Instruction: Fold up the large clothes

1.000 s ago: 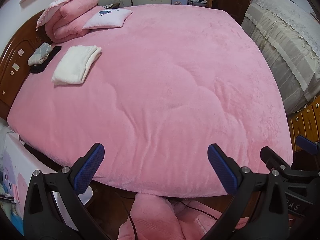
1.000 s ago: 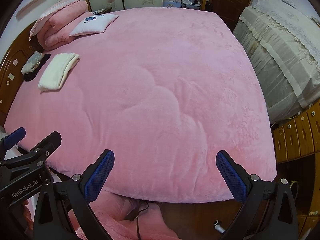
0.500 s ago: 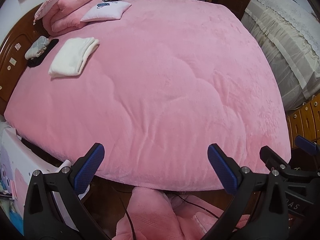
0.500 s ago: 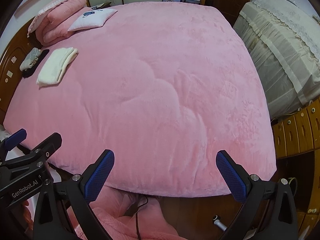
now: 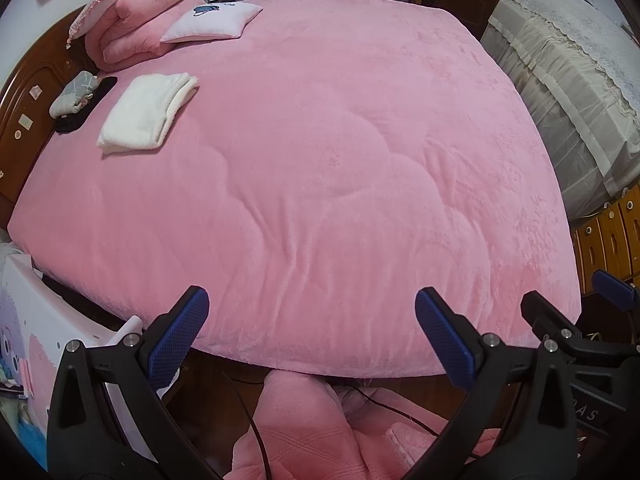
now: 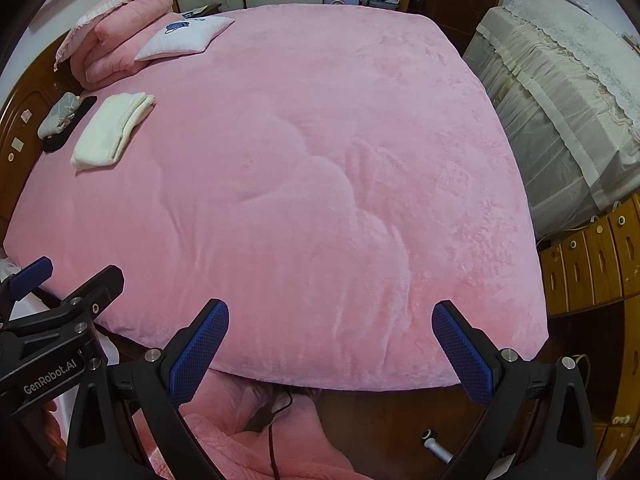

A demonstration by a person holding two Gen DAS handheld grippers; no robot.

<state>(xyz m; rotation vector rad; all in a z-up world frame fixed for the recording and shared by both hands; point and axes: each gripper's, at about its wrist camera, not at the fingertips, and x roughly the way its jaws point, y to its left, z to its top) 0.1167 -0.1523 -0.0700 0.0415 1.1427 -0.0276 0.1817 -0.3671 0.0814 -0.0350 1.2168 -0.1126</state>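
A folded white garment lies on the pink bed cover, near the headboard at the left. A small grey folded cloth rests on a black item beside it. My left gripper is open above the bed's near edge, holding nothing. To its right, my right gripper is also open and holds nothing. Both are far from the white garment. Pink fabric shows below the grippers, in front of the bed.
A folded pink quilt and a white cushion lie at the head of the bed. A cream-covered piece of furniture stands to the right, with wooden drawers beside it. A wooden headboard runs along the left. A cable trails on the floor.
Both grippers have drawn back and a little higher from the bed, so its near edge sits farther up in both views. Both stay open.
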